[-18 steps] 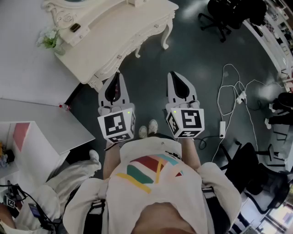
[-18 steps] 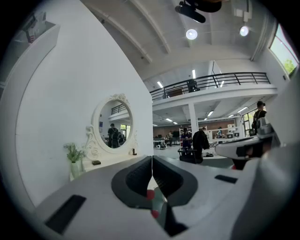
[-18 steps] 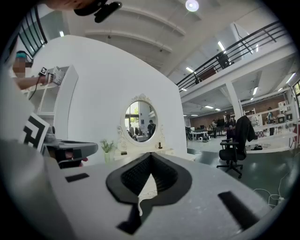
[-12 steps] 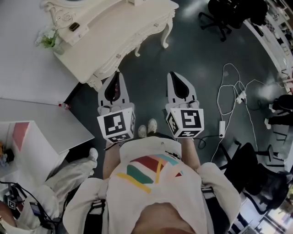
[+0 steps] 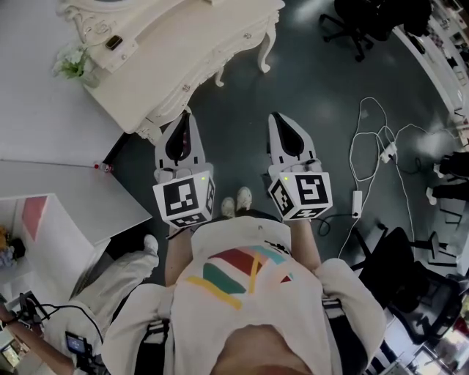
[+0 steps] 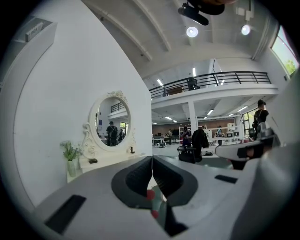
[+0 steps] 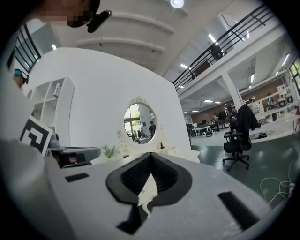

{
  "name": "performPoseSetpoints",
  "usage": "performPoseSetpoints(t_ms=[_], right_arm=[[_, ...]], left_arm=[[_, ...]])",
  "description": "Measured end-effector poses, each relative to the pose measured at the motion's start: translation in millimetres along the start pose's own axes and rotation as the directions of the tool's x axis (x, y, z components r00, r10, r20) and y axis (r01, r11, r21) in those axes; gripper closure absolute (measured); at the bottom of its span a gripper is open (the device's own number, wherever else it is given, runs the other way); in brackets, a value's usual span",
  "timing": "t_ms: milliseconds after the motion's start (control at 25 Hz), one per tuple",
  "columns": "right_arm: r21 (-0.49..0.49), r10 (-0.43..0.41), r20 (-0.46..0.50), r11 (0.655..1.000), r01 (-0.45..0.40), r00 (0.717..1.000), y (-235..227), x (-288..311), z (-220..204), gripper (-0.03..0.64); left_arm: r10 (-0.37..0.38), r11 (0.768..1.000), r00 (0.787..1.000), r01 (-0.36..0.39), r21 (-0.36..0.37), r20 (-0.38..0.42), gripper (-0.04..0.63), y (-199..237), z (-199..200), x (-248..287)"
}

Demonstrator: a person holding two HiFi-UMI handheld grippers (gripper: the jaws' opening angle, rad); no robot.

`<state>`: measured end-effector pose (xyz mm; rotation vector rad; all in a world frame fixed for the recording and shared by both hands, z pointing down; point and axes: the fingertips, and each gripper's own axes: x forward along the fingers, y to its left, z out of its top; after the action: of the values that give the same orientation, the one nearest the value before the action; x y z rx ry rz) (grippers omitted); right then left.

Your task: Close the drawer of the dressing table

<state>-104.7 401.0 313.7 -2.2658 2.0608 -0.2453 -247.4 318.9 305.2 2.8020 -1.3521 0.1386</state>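
Note:
The cream dressing table [image 5: 168,51] with curled legs stands at the upper left of the head view; small knobs [image 5: 186,88] dot its front, and I cannot tell how far any drawer stands out. My left gripper [image 5: 185,117] is shut and empty, its tip just short of the table's near corner. My right gripper [image 5: 278,117] is shut and empty over the dark floor, right of the table. The left gripper view shows the shut left gripper [image 6: 152,159] facing the oval mirror [image 6: 110,129] and a plant vase [image 6: 70,158]. The right gripper [image 7: 151,155] also faces the mirror [image 7: 139,123].
A white wall panel [image 5: 51,139] runs along the left, with a white shelf unit [image 5: 44,227] below it. A person crouches at the lower left [image 5: 110,293]. Cables and a power strip [image 5: 381,155] lie on the floor at right. Office chairs [image 5: 366,22] stand at the upper right.
Both grippers keep almost the same place and stay shut. The table sits slightly higher in the picture. The person at the lower left has shifted.

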Motion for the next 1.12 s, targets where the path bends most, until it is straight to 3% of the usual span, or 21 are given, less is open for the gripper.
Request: performPoseSetpoints(t_ms=[200, 680, 880, 1120], right_arm=[[-0.069, -0.022, 0.008, 0.997, 0.022, 1.000, -17, 0, 1, 0.621], [-0.014, -0.053, 0.049, 0.998, 0.054, 0.997, -67, 5, 16, 0.621], [-0.037, -0.078, 0.083, 0.996, 0.081, 0.994, -87, 13, 26, 0.621], [-0.034, -0.085, 0.118, 0.995, 0.090, 0.989, -106, 34, 31, 0.621]], left_arm=[[-0.021, 1.000, 1.000, 0.021, 0.021, 0.022, 0.589, -18, 2, 12], [-0.062, 0.998, 0.994, 0.059, 0.038, 0.088, 0.589, -56, 22, 47], [-0.024, 0.999, 0.992, 0.018, 0.047, 0.123, 0.589, -50, 30, 73], [0.001, 1.000, 0.989, -0.001, -0.002, 0.146, 0.589, -38, 34, 103]])
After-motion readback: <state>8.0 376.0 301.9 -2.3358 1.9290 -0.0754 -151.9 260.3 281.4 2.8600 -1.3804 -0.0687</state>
